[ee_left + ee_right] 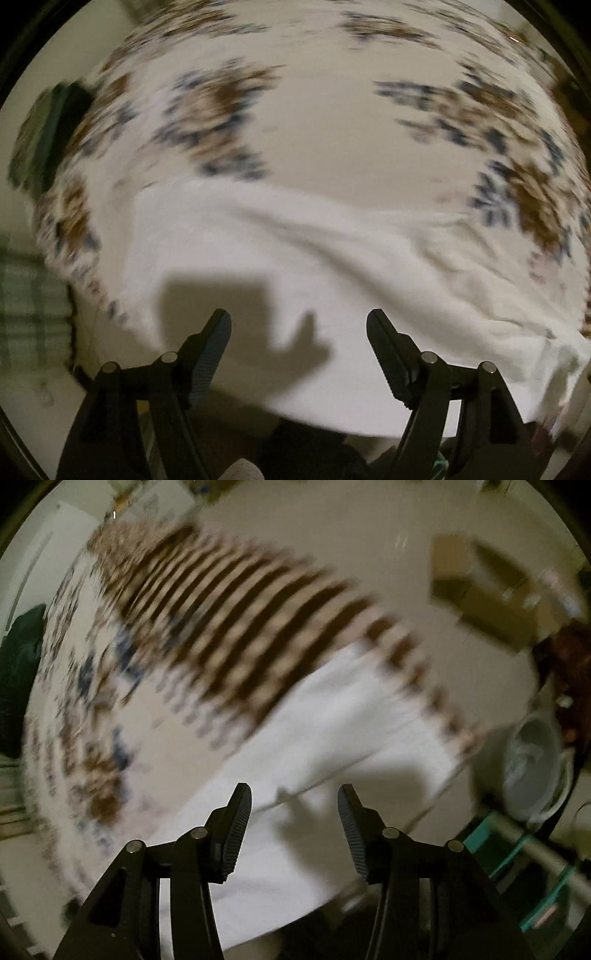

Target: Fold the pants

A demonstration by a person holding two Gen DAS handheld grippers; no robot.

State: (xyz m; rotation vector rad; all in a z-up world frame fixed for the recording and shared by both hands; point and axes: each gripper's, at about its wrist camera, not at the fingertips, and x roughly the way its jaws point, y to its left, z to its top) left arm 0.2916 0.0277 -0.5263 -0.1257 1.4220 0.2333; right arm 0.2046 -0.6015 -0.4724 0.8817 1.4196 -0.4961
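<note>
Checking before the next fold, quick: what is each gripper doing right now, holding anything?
Left gripper: open, nothing between its jaws, above the white pants.
Right gripper: open, empty, also over the white pants.

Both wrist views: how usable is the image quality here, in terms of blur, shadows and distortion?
Left wrist view: patterned bedspread smeared by motion blur, left claw sharp, its hard shadow on the white pants. Right wrist view: heavier streaking across the striped fabric, right claw crisp, shadow on the pants. Both: dim light, strong fisheye curvature, dark corners.
</note>
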